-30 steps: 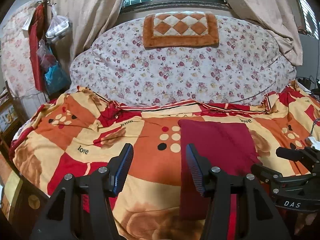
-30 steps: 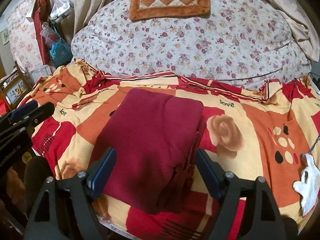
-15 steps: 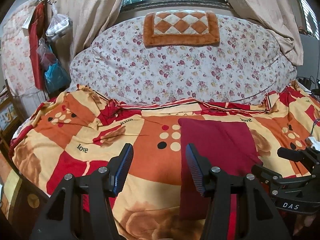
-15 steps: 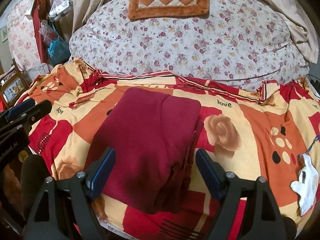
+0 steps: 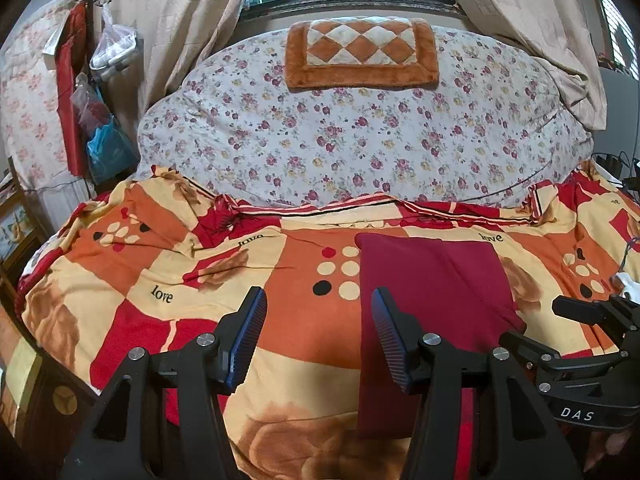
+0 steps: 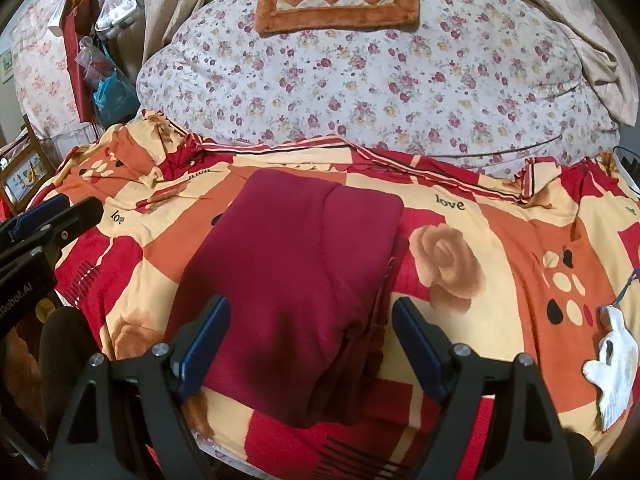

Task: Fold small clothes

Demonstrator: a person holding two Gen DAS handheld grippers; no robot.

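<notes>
A dark red garment (image 6: pixel 296 276) lies folded into a long rectangle on the patterned bedspread (image 6: pixel 500 248). It also shows in the left wrist view (image 5: pixel 432 292), right of centre. My right gripper (image 6: pixel 310 344) is open and empty, with its jaws spread over the garment's near end, a little above it. My left gripper (image 5: pixel 318 336) is open and empty over the bedspread (image 5: pixel 160 292), just left of the garment's left edge. The right gripper's body shows at the right edge of the left wrist view (image 5: pixel 580 360).
A large flower-print quilt roll (image 5: pixel 360 136) with an orange checked cushion (image 5: pixel 360 54) lies across the back. Bags (image 5: pixel 100 132) hang on a stand at the left. A white glove (image 6: pixel 612 364) lies on the bedspread at the right. Curtains and a window stand behind.
Both grippers have drawn back slightly toward the near edge of the bed. The garment has not moved and both grippers stay open.
</notes>
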